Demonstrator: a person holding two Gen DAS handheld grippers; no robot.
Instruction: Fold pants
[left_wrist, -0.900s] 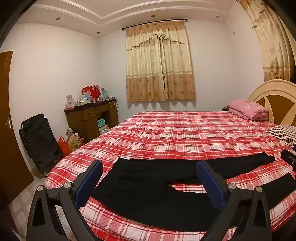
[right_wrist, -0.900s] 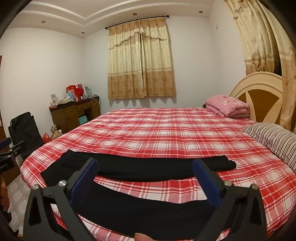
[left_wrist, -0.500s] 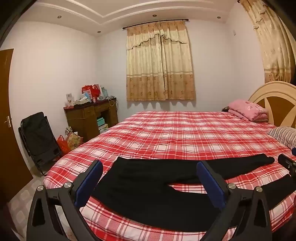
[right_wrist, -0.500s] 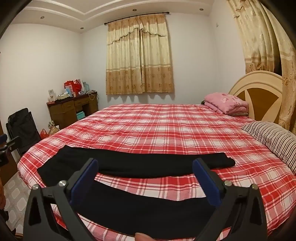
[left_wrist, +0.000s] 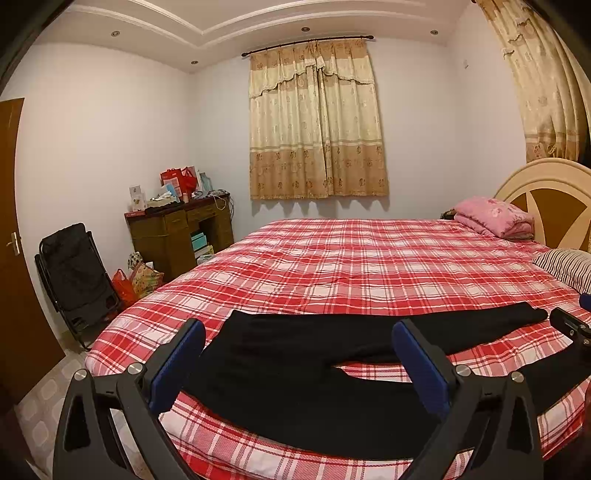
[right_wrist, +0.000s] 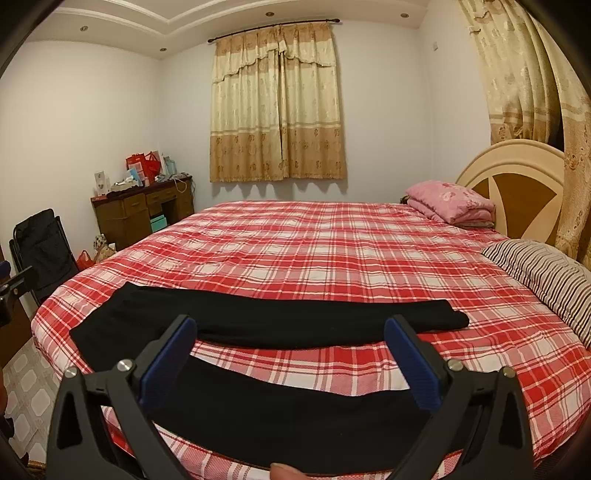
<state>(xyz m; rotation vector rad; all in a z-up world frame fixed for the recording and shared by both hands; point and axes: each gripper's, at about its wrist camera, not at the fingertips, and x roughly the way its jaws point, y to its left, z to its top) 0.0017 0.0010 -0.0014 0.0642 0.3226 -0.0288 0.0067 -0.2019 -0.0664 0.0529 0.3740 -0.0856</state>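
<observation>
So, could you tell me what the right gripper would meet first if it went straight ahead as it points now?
Probably the black pants: the right gripper, open and empty, points over the near leg toward the plaid bedspread. Depth is unclear, so it might pass just above the fabric.

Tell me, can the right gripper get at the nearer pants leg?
Probably yes. The right gripper is open, above the nearer leg of the black pants, which lies flat on the plaid bed with nothing covering it.

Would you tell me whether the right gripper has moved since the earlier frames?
Yes, slightly: in the left wrist view the right gripper has crept leftwards and lower, nearer the pants' far cuff, which stayed put.
</observation>
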